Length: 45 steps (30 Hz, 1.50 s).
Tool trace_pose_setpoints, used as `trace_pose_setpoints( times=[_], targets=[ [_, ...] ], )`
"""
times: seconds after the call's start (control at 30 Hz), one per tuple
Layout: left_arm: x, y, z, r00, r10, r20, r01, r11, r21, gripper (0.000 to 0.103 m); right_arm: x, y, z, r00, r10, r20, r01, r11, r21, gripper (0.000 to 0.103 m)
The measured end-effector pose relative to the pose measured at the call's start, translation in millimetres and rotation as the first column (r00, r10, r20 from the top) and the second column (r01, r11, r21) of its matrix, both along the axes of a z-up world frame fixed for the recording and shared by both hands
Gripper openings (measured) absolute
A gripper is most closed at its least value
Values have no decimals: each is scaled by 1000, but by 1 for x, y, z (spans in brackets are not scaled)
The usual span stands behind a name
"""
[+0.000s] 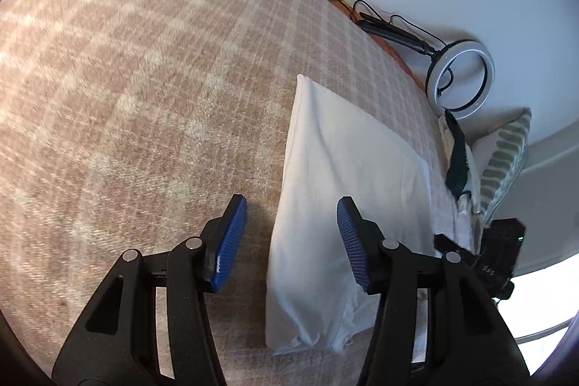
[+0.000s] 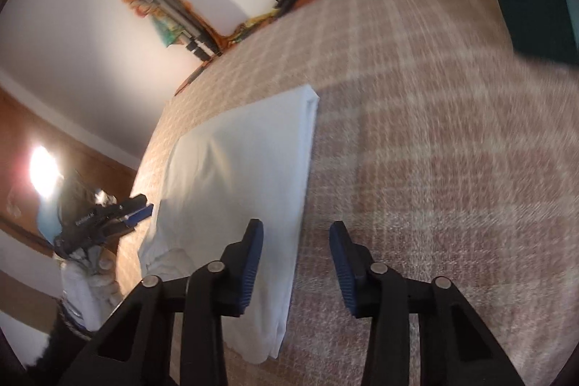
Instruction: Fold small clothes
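1. A checked beige-and-pink blanket covers the whole work surface, its orange edge running along the far side against a pale wall.
2. A white garment lies flat on the blanket, folded into a long narrow strip, with one tidy corner at the far end and bunched, wrinkled cloth at the near end.
3. The left gripper hangs over the near part of the garment's left edge. Its blue pads stand apart with nothing clamped between them, one over the bare blanket and one over the cloth.
4. The right gripper hangs over the garment's right edge near its near end. Its jaws are likewise parted and empty, the left pad above the cloth and the right pad above the blanket.
5. A ring light on a black arm sits beyond the blanket's right edge.
6. A dark green cloth lies by a striped cushion at the right.
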<state>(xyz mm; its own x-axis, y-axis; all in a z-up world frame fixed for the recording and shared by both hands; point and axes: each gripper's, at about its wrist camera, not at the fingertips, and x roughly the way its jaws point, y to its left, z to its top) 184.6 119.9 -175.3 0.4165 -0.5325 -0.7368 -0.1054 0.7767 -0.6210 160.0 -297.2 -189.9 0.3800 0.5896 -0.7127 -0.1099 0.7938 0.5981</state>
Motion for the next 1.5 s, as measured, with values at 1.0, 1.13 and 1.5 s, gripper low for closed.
trace_pose_setpoints(
  times=[1.0,1.13,1.5],
  targets=[
    [8,-65,31,981,-100,165,59,969,238,7,24,55,26,991,54,122,-46,997,-67,6],
    [1,-71,43,974,-110,196,59,967,248,7,17,64,41,983,73,170,-53,992,-116,6],
    [-24,-112,78,935,-186,303,101,956,274,6,-11,82,81,946,155,285,-95,972,-213,6]
  ],
)
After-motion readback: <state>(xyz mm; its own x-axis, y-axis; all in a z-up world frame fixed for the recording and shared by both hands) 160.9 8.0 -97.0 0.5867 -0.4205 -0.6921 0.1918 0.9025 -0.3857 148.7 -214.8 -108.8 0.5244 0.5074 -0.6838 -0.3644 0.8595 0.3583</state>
